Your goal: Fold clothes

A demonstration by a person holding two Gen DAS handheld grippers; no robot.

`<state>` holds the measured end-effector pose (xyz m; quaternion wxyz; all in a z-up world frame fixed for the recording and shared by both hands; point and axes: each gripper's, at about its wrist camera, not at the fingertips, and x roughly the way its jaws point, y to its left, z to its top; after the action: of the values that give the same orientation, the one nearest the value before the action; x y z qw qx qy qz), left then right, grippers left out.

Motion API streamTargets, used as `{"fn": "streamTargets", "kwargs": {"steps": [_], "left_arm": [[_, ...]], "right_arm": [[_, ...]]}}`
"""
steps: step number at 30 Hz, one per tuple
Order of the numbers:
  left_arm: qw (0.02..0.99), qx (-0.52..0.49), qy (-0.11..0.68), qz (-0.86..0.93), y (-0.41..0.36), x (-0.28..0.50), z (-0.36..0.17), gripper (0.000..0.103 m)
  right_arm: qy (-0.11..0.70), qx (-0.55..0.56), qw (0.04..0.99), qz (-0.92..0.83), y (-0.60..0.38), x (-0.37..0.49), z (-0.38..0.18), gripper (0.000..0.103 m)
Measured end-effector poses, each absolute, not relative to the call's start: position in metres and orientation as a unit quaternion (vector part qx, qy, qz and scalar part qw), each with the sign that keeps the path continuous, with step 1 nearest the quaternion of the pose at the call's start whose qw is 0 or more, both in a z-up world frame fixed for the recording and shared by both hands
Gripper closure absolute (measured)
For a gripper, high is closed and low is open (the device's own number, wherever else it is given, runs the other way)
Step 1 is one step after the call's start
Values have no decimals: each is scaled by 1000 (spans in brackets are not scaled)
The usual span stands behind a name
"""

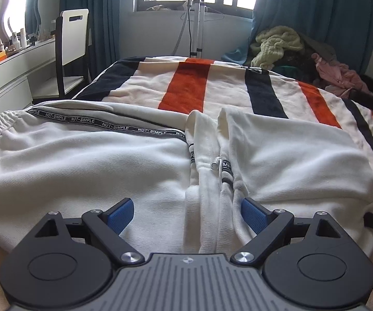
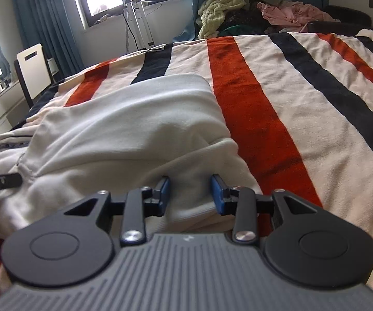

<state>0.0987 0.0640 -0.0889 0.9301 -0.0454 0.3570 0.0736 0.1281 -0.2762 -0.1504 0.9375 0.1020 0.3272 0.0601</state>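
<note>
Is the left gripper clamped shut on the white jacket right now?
No, the left gripper has its jaws spread wide over the white jacket, with fabric showing between them.

Your left gripper sits low over the white jacket, jaws spread wide astride its zipper. Your right gripper is at the jacket's right edge, jaws parted narrower, fabric between the blue pads.

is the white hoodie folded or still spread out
Partly folded: the white hoodie has both sides turned in, meeting along the middle, lying on the striped blanket.
</note>
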Motion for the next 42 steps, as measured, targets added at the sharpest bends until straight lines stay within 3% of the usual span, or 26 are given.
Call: {"fn": "streamTargets", "kwargs": {"steps": [13, 17, 21, 30, 37, 42], "left_arm": [[916, -123, 365, 113, 102, 76, -67, 8], [884, -182, 409, 132, 138, 85, -66, 8], [871, -171, 430, 165, 168, 91, -65, 8], [846, -196, 393, 303, 233, 88, -74, 6], [843, -218, 387, 304, 239, 89, -75, 5], [826, -296, 372, 303, 245, 63, -73, 5]], "right_arm": [[330, 116, 935, 58, -282, 124, -150, 65], [333, 127, 933, 56, -285, 123, -149, 65], [333, 124, 933, 56, -284, 123, -149, 65], [335, 123, 933, 54, -283, 124, -149, 65], [330, 111, 936, 53, -281, 122, -151, 64], [330, 107, 937, 51, -279, 123, -150, 64]]}}
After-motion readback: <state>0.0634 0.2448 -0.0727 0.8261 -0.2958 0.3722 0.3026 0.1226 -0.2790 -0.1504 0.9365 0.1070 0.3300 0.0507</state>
